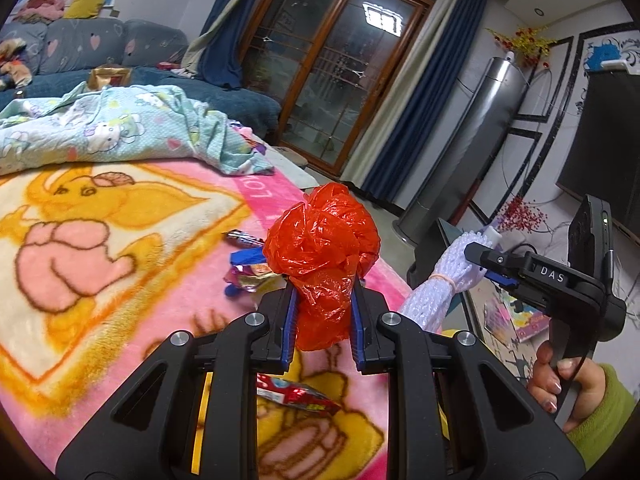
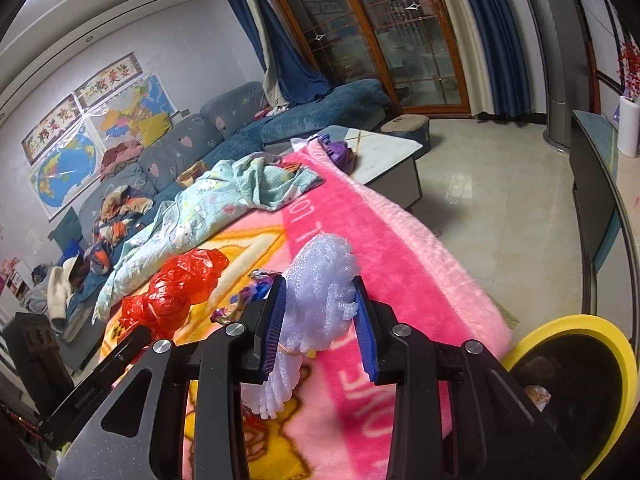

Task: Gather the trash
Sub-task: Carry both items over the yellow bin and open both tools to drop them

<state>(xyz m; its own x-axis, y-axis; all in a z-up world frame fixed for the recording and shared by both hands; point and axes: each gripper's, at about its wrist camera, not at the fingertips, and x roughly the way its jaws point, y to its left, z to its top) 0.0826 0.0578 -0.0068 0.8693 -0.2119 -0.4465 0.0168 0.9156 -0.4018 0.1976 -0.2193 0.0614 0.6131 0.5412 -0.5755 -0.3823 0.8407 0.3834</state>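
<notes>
The left hand-held gripper (image 1: 323, 300) is raised above the pink cartoon blanket (image 1: 120, 248), its blue-padded jaws closed onto the lower part of a crumpled red plastic bag (image 1: 324, 256), most of which bulges up past the fingertips. To its right the right hand-held gripper (image 2: 320, 312) is held at about the same height, out over the blanket's edge; the person's right hand (image 1: 568, 376), in a green sleeve, wraps the handle. Its jaws are closed part-way on a bundle of white foam netting (image 2: 320, 292) — the top puffs out between the pads, and the tail, tied with a rubber band, hangs below. Snack wrappers (image 1: 248, 272) lie on the blanket just beyond the red bag, and a red wrapper (image 1: 296, 394) lies under the left gripper. A yellow-rimmed bin (image 2: 608, 344) stands on the floor beside the blanket's edge, low at the right gripper's side — something pale lies inside it
</notes>
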